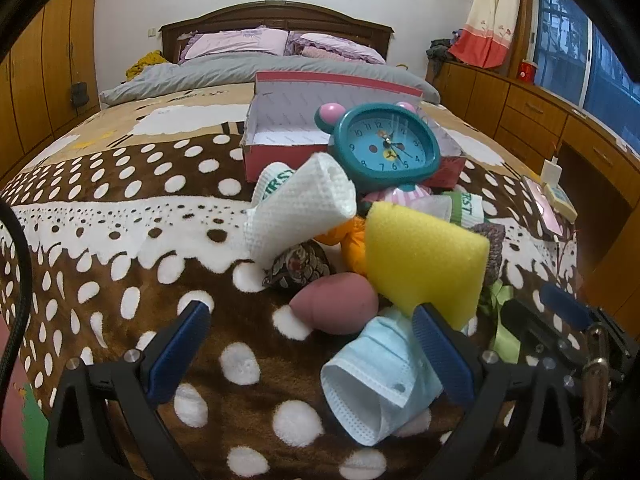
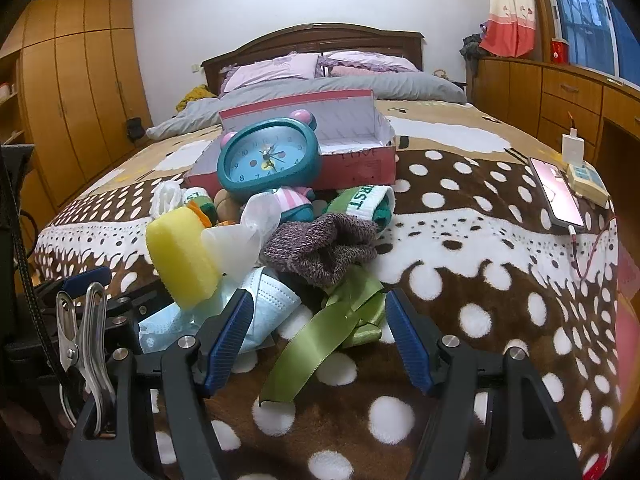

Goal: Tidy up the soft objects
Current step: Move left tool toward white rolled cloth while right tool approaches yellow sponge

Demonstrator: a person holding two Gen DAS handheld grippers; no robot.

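The glossy green satin ribbon [image 2: 320, 332] lies lengthwise between the spread right tongs [image 2: 320, 338], while the left tongs [image 1: 312, 354] gape empty.

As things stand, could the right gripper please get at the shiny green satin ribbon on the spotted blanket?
Probably yes: the right gripper is open, and the green satin ribbon lies between its fingers with nothing on top of it.

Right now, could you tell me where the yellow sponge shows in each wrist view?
Left wrist: yellow sponge right of centre, just above the left gripper's right finger.
Right wrist: yellow sponge left of centre, above the face mask.
Shared landmark: the teal clock stands behind it.
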